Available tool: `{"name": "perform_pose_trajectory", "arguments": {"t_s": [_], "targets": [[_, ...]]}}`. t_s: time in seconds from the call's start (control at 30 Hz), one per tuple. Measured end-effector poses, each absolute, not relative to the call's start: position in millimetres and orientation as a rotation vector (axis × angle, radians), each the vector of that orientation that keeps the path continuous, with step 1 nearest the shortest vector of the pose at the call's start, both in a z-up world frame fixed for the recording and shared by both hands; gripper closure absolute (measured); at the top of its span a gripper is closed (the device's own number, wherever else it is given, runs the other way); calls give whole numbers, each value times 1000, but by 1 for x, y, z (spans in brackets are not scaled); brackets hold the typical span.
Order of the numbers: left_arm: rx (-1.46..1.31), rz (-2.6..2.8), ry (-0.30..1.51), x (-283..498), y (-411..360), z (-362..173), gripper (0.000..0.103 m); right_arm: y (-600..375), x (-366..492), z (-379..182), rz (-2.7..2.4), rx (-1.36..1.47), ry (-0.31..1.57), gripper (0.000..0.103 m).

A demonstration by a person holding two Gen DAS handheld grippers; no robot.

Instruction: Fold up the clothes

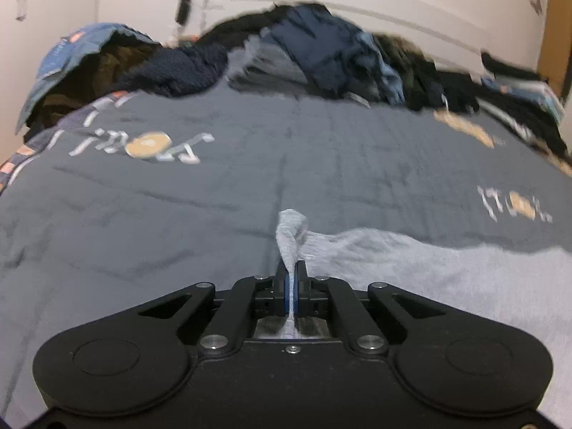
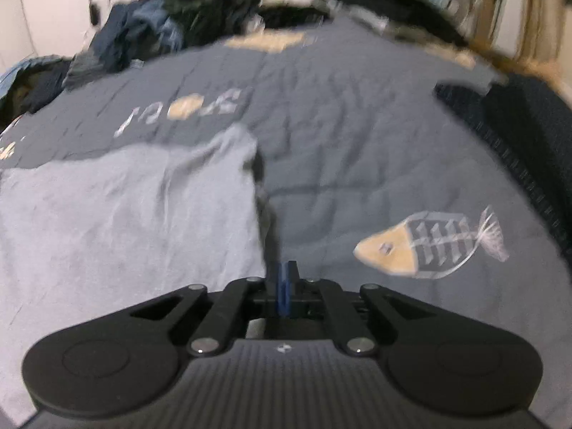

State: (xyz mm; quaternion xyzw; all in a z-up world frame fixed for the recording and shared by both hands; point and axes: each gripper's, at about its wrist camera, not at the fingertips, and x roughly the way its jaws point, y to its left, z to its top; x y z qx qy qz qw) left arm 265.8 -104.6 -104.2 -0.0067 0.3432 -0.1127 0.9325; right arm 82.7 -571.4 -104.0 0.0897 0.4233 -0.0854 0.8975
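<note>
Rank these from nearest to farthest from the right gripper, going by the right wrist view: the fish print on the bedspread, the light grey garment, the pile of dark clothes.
1. Light grey garment: its edge runs right up to the right gripper, lying to the left.
2. Fish print: on the bedspread, ahead and right.
3. Pile of dark clothes: far end, upper left.

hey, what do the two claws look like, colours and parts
Both are matte black, with two round lobes, angled link bars, silver pivot bolts and blue pads. The left claw has a smooth body; the right claw has a ribbed one. No cables or sleeves show.
</note>
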Motion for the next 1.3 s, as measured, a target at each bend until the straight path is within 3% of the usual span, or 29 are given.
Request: {"name": "perform_pose_trajectory", "arguments": {"t_s": [0.07, 0.13, 0.17, 0.23, 0.3, 0.37, 0.47, 0.5, 0.53, 0.57, 0.6, 0.63, 0.7, 0.87, 1.0, 1.07, 1.17, 1.3], "targets": [[-5, -228, 691, 265, -106, -103, 97, -572, 87, -96, -169, 177, 841, 98], [-15, -228, 674, 264, -105, -99, 85, -572, 92, -88, -160, 168, 802, 95], [-28, -230, 667, 264, -105, -98, 73, -575, 100, -83, -141, 181, 782, 87], [-45, -226, 664, 264, -104, -96, 63, -582, 121, -74, -110, 234, 745, 70], [-35, -231, 663, 264, -106, -98, 63, -582, 145, -73, -100, 248, 731, 51], [-9, -234, 668, 265, -111, -101, 63, -578, 168, -80, -97, 204, 756, 48], [14, -254, 688, 268, -116, -107, 64, -571, 199, -100, -99, 142, 829, 48], [19, -260, 694, 269, -118, -109, 68, -571, 204, -106, -94, 154, 847, 49], [21, -260, 694, 269, -117, -110, 82, -571, 208, -113, -77, 174, 864, 51], [22, -261, 694, 270, -116, -110, 88, -575, 211, -117, -74, 209, 871, 62], [22, -261, 694, 271, -115, -111, 91, -578, 213, -120, -73, 244, 876, 87], [5, -257, 682, 271, -112, -109, 100, -582, 215, -124, -71, 280, 882, 95], [-30, -248, 659, 271, -105, -106, 101, -590, 215, -128, -70, 363, 865, 101], [-12, -241, 582, 267, -110, -97, 101, -591, 209, -114, -78, 397, 738, 101], [37, -217, 657, 272, -115, -109, 99, -591, 214, -130, -114, 330, 839, 97], [69, -195, 687, 273, -117, -113, 90, -591, 208, -131, -123, 307, 843, 95], [66, -157, 644, 265, -111, -103, 55, -593, 192, -114, -158, 331, 816, 86], [-4, -170, 594, 249, -100, -81, 53, -582, 155, -81, -160, 277, 753, 72]]}}
